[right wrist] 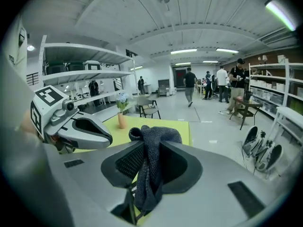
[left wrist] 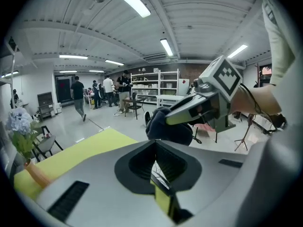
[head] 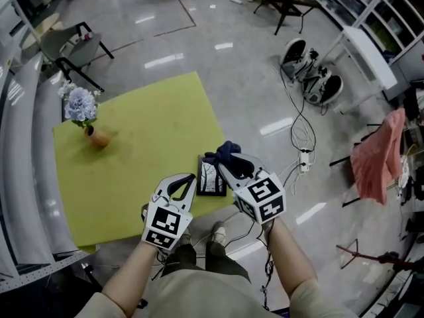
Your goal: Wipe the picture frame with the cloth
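Observation:
The picture frame (head: 212,176) is a small dark rectangle near the front right edge of the yellow-green table (head: 139,151). My left gripper (head: 191,176) is shut at the frame's left edge; in the left gripper view the frame's dark rim (left wrist: 173,207) shows between its jaws. My right gripper (head: 222,161) is shut on a dark blue cloth (head: 225,151) just above the frame's top right part. In the right gripper view the cloth (right wrist: 154,136) hangs bunched between the jaws, with the left gripper (right wrist: 106,138) close at left.
A vase of pale blue flowers (head: 83,108) stands at the table's far left. Curved metal rails (head: 26,177) run along the left. Cables and a power strip (head: 303,159) lie on the floor at right, near a pink cloth on a rack (head: 377,158). People stand far off.

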`<state>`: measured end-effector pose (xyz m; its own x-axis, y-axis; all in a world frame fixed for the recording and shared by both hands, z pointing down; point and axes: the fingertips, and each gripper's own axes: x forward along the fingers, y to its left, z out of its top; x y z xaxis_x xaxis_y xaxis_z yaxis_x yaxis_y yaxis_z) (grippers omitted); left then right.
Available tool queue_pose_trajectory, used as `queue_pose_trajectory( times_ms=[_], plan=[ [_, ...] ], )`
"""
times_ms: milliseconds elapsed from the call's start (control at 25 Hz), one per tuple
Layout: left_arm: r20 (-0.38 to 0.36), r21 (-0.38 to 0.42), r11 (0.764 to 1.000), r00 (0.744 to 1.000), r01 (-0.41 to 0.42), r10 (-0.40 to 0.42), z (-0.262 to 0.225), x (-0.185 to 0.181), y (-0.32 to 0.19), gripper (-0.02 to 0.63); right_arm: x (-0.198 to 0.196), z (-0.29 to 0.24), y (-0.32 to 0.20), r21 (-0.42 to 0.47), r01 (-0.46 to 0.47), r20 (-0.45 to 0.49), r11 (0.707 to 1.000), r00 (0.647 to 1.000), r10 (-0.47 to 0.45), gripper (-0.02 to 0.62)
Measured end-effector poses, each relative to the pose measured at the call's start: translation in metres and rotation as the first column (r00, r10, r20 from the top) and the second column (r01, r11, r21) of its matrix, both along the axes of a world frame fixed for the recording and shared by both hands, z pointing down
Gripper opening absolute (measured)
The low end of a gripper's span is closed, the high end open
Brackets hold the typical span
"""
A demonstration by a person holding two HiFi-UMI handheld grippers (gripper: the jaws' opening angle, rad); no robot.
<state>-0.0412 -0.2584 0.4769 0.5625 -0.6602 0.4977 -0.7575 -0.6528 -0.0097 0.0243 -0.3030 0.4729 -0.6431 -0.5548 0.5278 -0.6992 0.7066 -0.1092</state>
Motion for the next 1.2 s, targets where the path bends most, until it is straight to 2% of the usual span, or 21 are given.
queue_pose_trajectory(
  times_ms=[240, 400, 680, 840, 1000, 1200],
  plan=[
    [0.011, -0.087, 0.996, 1.0, 0.0, 0.0, 0.049, 0.012, -0.01, 0.008, -0.009, 0.055, -0.012, -0.1, 0.047, -0.027, 0.994, 0.998, -0.05, 0.106],
    [-0.019, -0.178, 0.984, 1.0, 0.009, -0.013, 0.089, 0.014, -0.016, 0.008, -0.02, 0.092, -0.02, -0.149, 0.076, -0.047, 0.986, 0.995, -0.083, 0.106],
    [0.024, -0.277, 0.961, 1.0, -0.012, 0.019, 0.148, 0.023, -0.014, 0.008, -0.037, 0.147, -0.021, -0.227, 0.112, -0.082, 0.967, 0.988, -0.133, 0.107],
    [0.037, -0.319, 0.947, 0.998, -0.038, 0.052, 0.17, 0.029, -0.01, 0.008, -0.041, 0.166, -0.02, -0.248, 0.125, -0.102, 0.961, 0.983, -0.154, 0.107],
    [0.071, -0.375, 0.927, 0.996, -0.03, 0.061, 0.19, 0.027, -0.004, 0.008, -0.035, 0.174, -0.016, -0.263, 0.119, -0.111, 0.958, 0.982, -0.153, 0.107],
    [0.044, -0.4, 0.916, 0.998, -0.025, 0.047, 0.195, 0.025, -0.006, 0.008, -0.014, 0.175, -0.015, -0.271, 0.082, -0.122, 0.959, 0.985, -0.118, 0.108]
  ],
)
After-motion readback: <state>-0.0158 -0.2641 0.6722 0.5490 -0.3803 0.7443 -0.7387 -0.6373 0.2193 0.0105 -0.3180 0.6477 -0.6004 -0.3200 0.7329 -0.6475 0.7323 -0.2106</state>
